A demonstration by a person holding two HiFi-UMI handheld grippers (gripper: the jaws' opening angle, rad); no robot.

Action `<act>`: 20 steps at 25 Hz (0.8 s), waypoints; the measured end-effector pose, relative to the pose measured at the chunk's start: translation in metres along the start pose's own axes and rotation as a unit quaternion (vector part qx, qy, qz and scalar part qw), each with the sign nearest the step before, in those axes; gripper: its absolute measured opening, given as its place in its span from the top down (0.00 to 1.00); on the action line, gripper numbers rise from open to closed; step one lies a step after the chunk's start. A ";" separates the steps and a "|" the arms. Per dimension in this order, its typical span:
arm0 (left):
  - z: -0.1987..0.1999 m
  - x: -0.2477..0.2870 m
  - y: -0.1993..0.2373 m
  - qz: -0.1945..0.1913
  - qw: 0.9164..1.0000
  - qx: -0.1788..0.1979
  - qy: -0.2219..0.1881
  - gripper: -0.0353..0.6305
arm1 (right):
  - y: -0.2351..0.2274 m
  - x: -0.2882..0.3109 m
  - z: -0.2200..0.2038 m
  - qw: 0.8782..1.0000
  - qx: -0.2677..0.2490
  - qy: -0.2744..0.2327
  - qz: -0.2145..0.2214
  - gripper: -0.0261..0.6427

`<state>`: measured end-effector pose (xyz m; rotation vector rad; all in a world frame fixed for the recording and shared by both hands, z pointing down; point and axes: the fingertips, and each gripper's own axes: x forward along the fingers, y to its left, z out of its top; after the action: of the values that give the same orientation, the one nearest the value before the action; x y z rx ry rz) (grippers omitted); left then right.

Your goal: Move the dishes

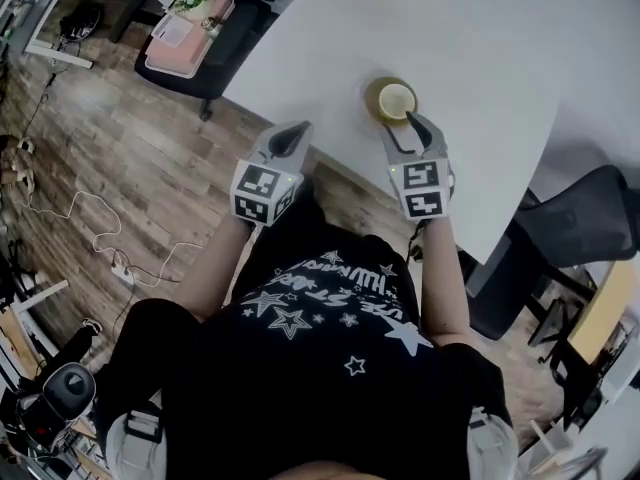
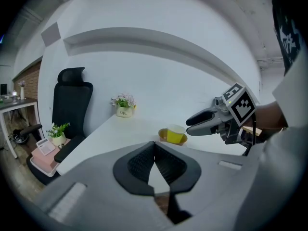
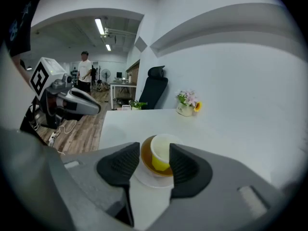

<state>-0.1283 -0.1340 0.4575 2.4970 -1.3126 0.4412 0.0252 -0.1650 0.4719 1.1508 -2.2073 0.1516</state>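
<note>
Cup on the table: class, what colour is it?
The cup is yellow outside and pale inside. It shows best in the left gripper view.

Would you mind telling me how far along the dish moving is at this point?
Done: nothing visibly; the yellow cup sits on its brown saucer on the white table. In hand: nothing yet; the right gripper is open, its jaws framing the cup without touching it, and the left gripper is shut and empty. Left: gripping, lifting and placing the dishes.
</note>
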 end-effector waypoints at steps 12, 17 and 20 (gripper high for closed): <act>0.000 0.019 0.051 -0.031 0.999 -0.012 -0.004 0.93 | 0.005 0.040 -0.005 0.983 -0.096 0.155 -0.012 0.85; -0.003 0.023 0.070 -0.038 0.999 -0.014 0.000 0.93 | 0.007 0.049 -0.005 0.977 -0.091 0.190 -0.022 0.92; -0.003 0.026 0.078 -0.043 0.999 -0.006 -0.001 0.93 | 0.005 0.048 0.001 0.978 -0.077 0.190 -0.032 0.92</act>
<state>-0.1794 -0.1946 0.4785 2.5343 -1.1985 0.4099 0.0015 -0.1957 0.4998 1.0126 -1.8108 0.1560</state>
